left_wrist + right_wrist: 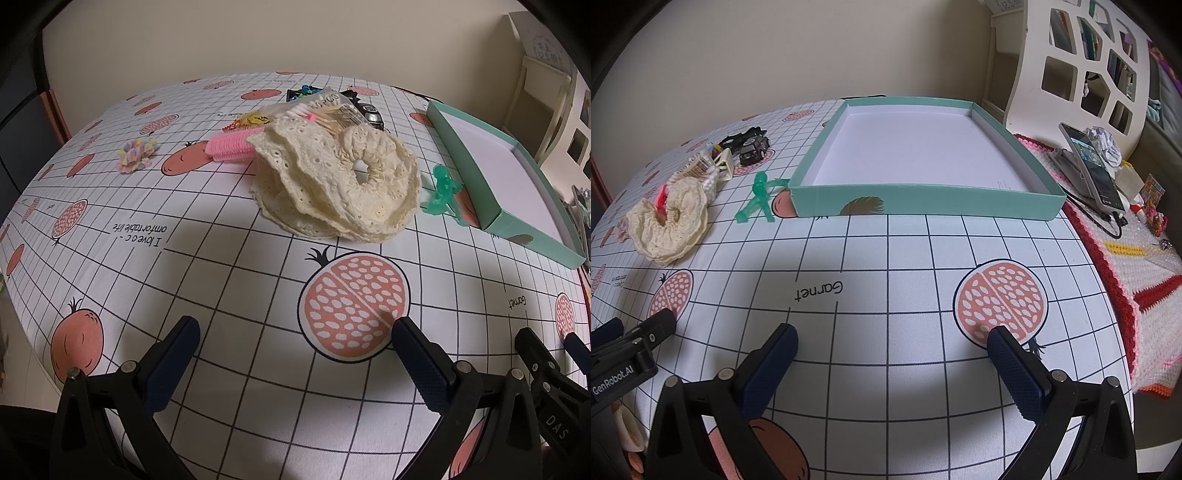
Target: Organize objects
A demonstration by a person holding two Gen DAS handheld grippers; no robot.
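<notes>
Both the left gripper (295, 334) and right gripper (892, 341) hover with fingers apart and empty, so reach the left one to the cream scrunchie (343, 184) mid-table, pinching its gathered ring before carrying it to the empty teal box (960, 201) along the far right edge.

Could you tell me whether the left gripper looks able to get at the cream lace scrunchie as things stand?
Probably yes: the left gripper is open, and only bare tablecloth lies before the cream lace scrunchie.
</notes>
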